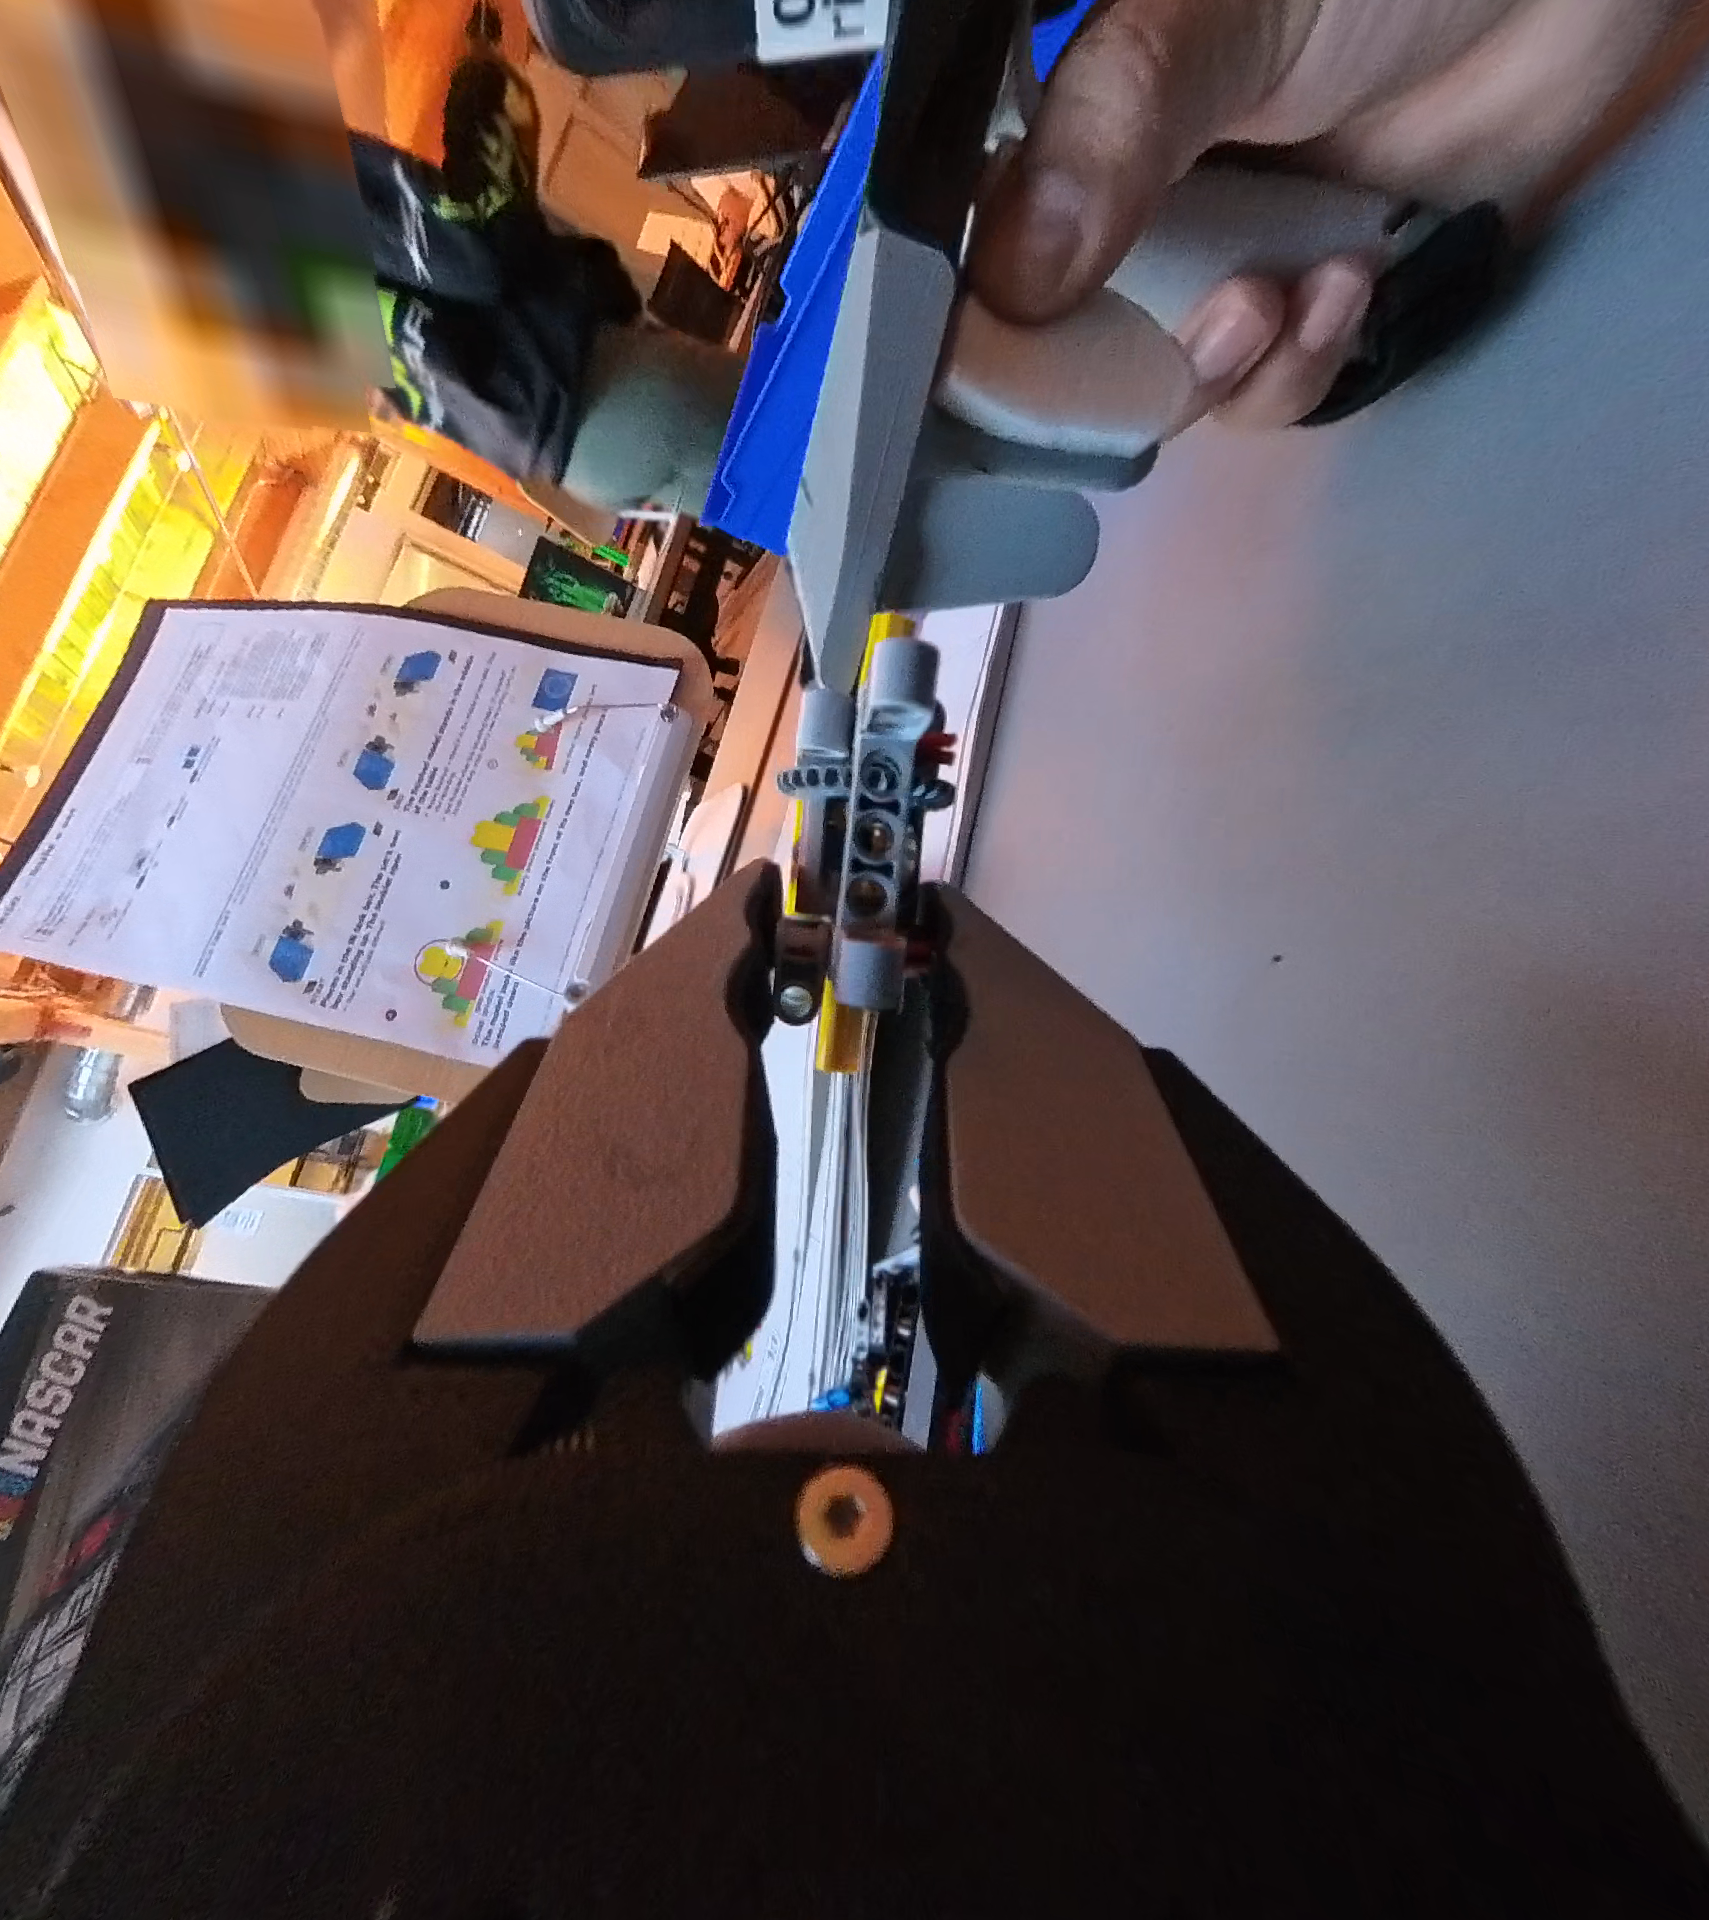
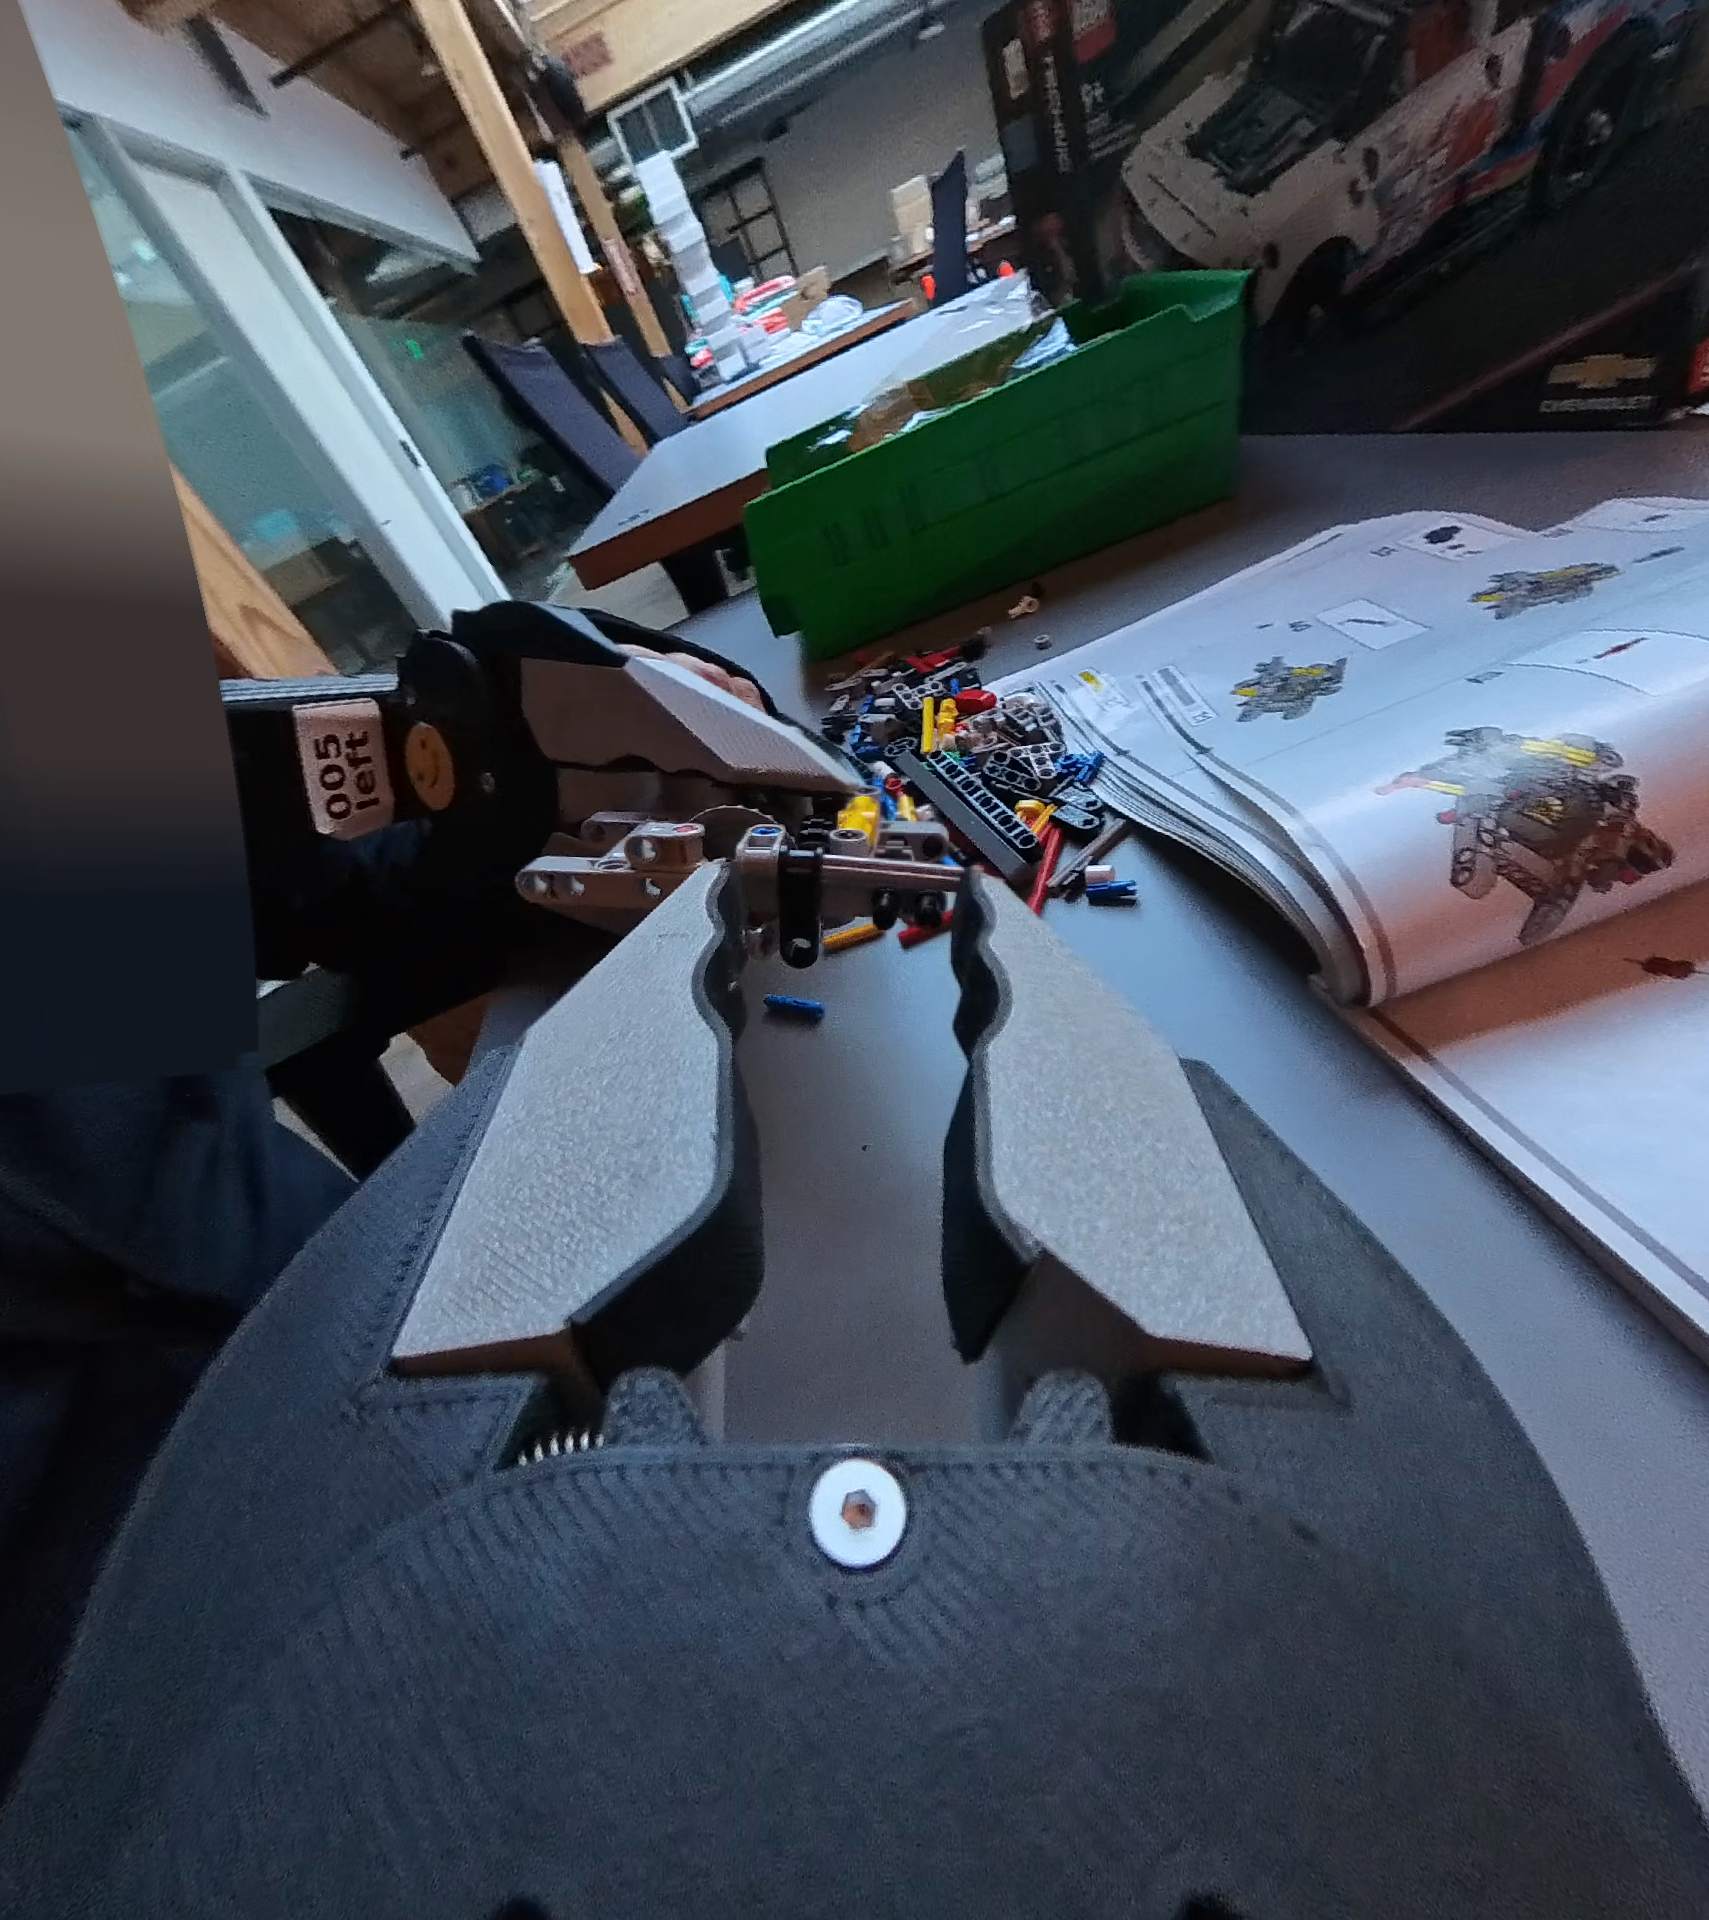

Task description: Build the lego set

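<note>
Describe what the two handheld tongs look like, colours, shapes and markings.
Both tongs, left and right, have grey wedge-shaped fingers with wavy black inner pads, on a black ridged printed body with one round washered screw. In the right wrist view, the left one bears a pale tag and a round yellow sticker.

A dark grey table (image 2: 1297, 1195) carries everything. On it lie an open instruction booklet (image 2: 1515, 790), a green bin (image 2: 995, 499), a pile of small building pieces (image 2: 985, 748) and 1 blue pin (image 2: 793, 1007). A large printed box (image 2: 1401, 208) stands at its far edge.
</note>
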`<action>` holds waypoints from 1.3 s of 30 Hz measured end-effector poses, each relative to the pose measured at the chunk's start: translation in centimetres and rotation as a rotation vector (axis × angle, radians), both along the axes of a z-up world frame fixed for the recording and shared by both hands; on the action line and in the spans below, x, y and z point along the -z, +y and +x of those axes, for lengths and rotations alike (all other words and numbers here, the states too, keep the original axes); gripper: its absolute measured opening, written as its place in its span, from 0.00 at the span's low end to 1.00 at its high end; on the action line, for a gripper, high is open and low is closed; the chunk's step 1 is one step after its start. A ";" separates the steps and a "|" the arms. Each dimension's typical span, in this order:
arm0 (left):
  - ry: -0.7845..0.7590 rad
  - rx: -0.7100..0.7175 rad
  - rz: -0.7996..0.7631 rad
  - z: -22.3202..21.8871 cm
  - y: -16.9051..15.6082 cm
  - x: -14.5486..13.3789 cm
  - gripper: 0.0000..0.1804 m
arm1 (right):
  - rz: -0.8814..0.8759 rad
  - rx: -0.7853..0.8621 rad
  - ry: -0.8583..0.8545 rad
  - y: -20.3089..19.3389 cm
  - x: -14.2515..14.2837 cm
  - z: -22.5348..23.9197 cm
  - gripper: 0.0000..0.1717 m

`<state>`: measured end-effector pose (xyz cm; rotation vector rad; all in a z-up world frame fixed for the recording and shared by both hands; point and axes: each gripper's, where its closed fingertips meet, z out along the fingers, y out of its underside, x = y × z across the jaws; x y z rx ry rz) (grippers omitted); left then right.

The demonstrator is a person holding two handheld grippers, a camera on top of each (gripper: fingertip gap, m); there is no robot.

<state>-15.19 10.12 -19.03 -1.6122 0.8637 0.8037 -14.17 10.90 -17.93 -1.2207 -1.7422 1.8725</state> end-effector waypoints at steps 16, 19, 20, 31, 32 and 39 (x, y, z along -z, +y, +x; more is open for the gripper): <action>-0.034 0.010 -0.047 0.2 0.2 0.9 0.13 | -0.027 -0.067 -0.067 0.2 0.8 -0.1 0.22; -0.097 0.045 -0.043 0.4 0.2 0.8 0.13 | -0.028 -0.069 -0.060 0.2 0.9 -0.1 0.22; -0.148 0.071 -0.034 0.5 0.1 0.6 0.13 | -0.040 -0.084 -0.059 0.2 0.6 0.1 0.22; -0.500 0.390 -0.019 3.4 -1.4 -1.6 0.13 | -0.011 -0.123 0.075 1.1 -1.6 1.4 0.15; -0.496 0.391 -0.021 3.5 -1.4 -1.5 0.13 | -0.028 -0.173 0.075 0.4 -1.8 1.9 0.11; -0.555 0.411 0.000 3.0 -1.6 -2.2 0.13 | -0.043 -0.248 0.071 -0.6 -1.8 2.7 0.10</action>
